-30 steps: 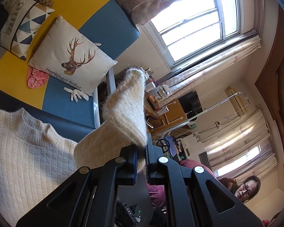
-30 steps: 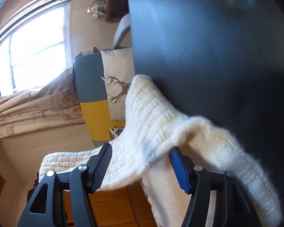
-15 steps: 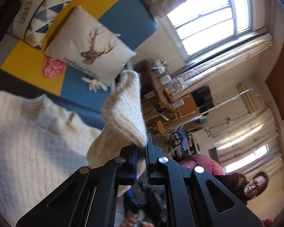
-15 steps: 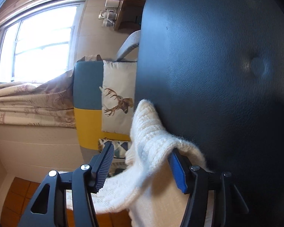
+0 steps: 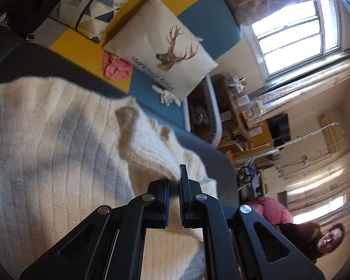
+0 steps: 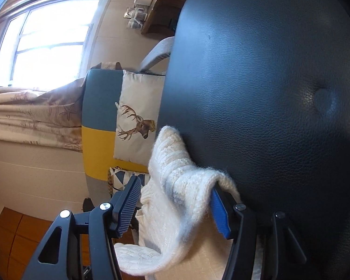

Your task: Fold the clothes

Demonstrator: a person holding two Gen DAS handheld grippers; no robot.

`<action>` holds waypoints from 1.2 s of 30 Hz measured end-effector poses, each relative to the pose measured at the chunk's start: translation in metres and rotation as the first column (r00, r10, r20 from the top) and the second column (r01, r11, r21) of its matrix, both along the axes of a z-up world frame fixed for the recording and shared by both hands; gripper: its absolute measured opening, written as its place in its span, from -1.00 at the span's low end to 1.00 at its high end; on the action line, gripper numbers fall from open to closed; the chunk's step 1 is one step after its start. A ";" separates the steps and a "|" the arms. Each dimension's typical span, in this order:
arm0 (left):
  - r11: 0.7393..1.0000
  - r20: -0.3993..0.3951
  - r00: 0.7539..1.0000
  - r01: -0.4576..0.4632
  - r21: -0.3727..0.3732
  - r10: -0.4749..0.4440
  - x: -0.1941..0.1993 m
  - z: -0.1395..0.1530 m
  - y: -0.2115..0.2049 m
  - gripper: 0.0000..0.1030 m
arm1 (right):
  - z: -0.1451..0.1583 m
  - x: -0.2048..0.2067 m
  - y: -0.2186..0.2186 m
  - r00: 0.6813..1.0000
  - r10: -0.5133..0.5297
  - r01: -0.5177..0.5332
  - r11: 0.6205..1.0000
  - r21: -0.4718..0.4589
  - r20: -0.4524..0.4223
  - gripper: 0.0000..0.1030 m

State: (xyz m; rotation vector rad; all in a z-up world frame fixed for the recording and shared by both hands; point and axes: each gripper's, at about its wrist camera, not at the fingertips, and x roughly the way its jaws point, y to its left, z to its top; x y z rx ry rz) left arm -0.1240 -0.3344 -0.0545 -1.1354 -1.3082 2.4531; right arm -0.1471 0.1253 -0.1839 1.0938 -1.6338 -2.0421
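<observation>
Sweater now lies spread flat below the left gripper, where a second ago its sleeve stood lifted high against the deer cushion; the sleeve has come down and is folded over the sweater's body. The left gripper's jaws stand narrow, only a slim gap between the blue pads, and the sleeve's end lies just at their tips; whether the knit is pinched there I cannot tell. In the right wrist view, the right gripper is wide apart, and a fold of the sweater drapes between its fingers and rests over the right finger. That fold lies against the edge of the dark leather cushion, nearer the gripper than it was.
</observation>
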 end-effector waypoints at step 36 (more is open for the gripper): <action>0.999 0.044 0.999 -0.017 -0.045 0.019 0.032 -0.073 -0.024 -0.89 | 0.004 -0.002 -0.014 0.995 0.101 -0.097 0.983 0.157 -0.016 0.08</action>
